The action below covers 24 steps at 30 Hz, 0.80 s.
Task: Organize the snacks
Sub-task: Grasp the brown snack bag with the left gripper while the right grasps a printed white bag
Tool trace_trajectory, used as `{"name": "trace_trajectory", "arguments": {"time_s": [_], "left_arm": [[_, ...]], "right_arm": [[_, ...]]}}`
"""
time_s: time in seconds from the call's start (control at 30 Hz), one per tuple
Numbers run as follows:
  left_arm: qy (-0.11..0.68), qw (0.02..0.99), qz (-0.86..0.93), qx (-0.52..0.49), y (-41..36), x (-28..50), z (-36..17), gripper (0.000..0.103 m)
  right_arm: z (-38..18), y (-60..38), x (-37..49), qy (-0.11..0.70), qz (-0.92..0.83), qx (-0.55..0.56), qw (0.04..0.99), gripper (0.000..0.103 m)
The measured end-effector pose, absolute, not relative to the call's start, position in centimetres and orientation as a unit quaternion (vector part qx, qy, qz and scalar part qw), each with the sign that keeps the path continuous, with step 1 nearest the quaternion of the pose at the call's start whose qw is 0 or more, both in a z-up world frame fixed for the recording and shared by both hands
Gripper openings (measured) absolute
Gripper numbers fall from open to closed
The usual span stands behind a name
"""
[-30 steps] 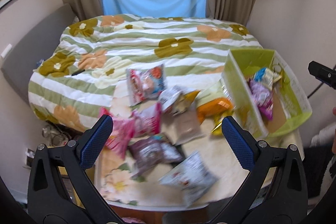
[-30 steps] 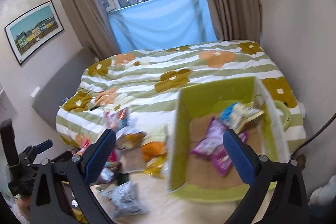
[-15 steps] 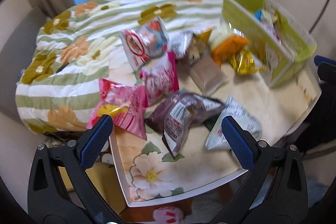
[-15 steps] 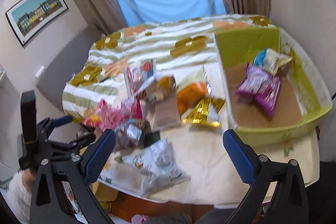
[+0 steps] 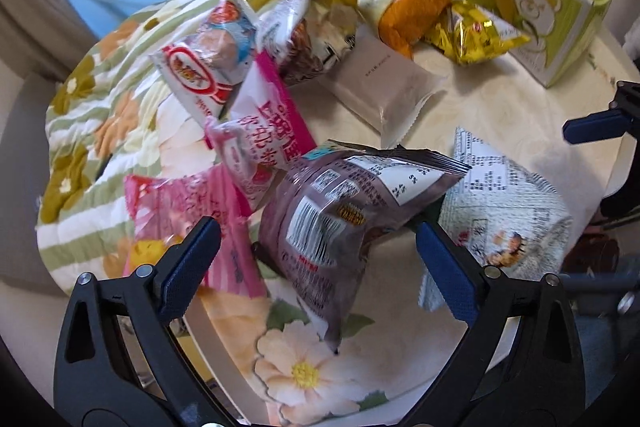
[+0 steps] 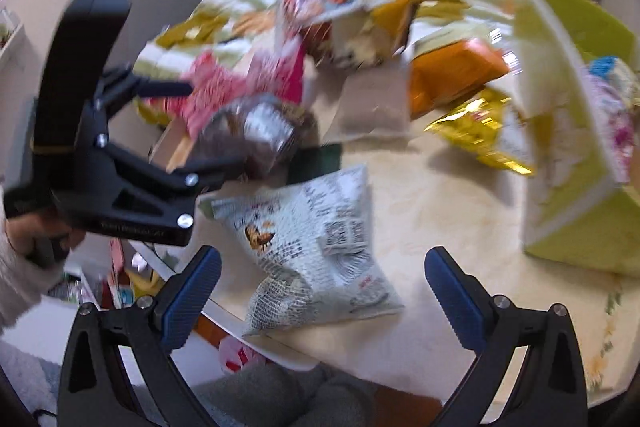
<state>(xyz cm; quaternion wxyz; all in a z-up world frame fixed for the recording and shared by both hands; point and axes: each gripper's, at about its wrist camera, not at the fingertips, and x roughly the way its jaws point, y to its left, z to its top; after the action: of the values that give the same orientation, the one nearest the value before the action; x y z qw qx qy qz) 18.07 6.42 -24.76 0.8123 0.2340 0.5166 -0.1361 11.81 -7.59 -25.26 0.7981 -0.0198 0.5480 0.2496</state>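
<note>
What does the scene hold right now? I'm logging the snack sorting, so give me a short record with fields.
surface: table with a cream floral cloth
loose snacks: purple-brown bag, white printed bag, pink bags, orange bag, gold bag
container: green box, some packets already inside
left hand-held gripper: jaws closing, astride the purple-brown bag, pads not pressing it
right hand-held gripper: open, above the white printed bag
</note>
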Motion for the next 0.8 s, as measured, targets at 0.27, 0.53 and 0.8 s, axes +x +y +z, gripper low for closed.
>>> {"name": "trace_trajectory", "arguments": {"time_s": [0.27,0.53,0.8], "left_arm": [[0.525,0.792,-0.154,0.27,4.9,19.0,-27.4,0.079],[0.52,0.795,-0.15,0.275,4.8,18.7,-27.3,0.064],[0.528,0.798,-0.145,0.252,6.0,18.6,-26.7,0.063]], "right_arm": [[-28.3,-6.5,12.8,0.568,0.272,-0.039,0.776,0.102],[-29.1,-6.1,13.5,0.572,0.28,-0.039,0.77,0.098],[-29.9,-5.8,13.9,0.576,0.292,-0.034,0.763,0.087]]}}
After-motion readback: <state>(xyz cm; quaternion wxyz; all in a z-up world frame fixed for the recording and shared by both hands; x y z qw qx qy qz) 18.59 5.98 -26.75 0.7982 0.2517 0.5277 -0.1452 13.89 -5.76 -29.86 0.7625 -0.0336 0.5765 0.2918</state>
